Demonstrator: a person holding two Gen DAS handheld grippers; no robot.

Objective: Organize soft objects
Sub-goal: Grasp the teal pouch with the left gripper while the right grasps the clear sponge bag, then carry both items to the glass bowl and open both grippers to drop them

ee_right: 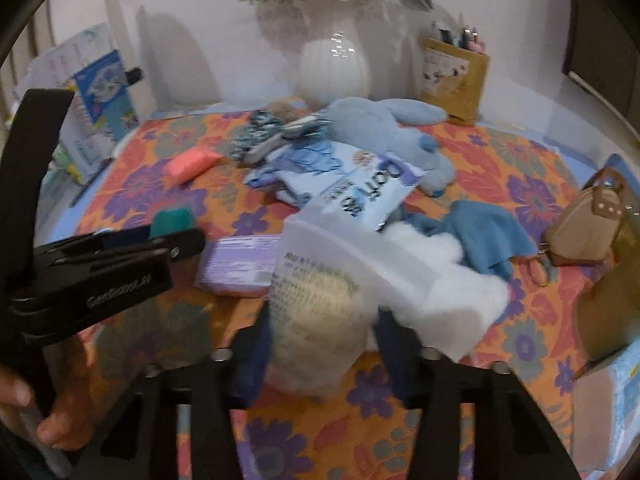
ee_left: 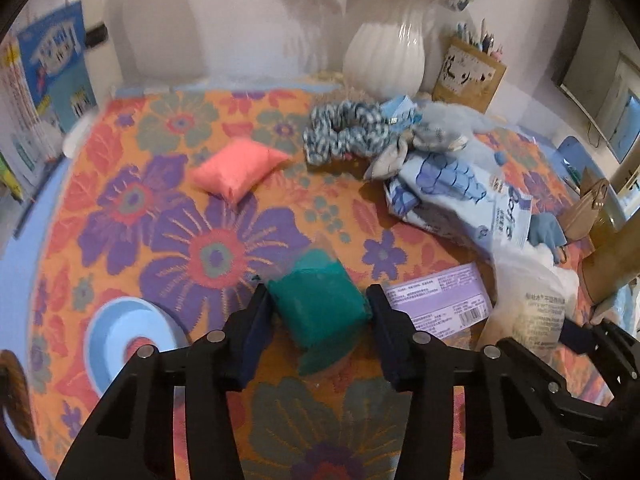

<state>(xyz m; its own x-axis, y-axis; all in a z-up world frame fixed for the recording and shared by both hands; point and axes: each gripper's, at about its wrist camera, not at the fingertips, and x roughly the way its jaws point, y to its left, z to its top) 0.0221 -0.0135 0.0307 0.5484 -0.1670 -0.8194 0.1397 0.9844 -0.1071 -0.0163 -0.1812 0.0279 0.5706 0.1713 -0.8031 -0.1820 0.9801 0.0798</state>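
Surface: a flowered tablecloth (ee_left: 168, 216) in orange and purple, backed by a pale wall with a white vase (ee_left: 384, 56) at 12 o'clock.
Clutter: a pink cushion (ee_left: 236, 174) at 11 o'clock from the left gripper, a blue plush toy (ee_right: 380, 128) and a printed packet (ee_right: 360, 188) heaped further back.
Left gripper: the left gripper (ee_left: 318, 300) grasps a green cushion (ee_left: 320, 300), one finger pressed to each side.
Right gripper: the right gripper (ee_right: 322, 320) clenches a clear bag of white stuffing (ee_right: 320, 300).
Cushion's place: squarely between the fingers, its far end sticking out toward 12 o'clock, its underside on the cloth.
Bag's place: its lower end sits between the fingers, the rest spilling toward 2 o'clock.
Doing it well: I judge both grips should stay gentle and central, lifting straight up so the bag's loose end does not drag its neighbours.
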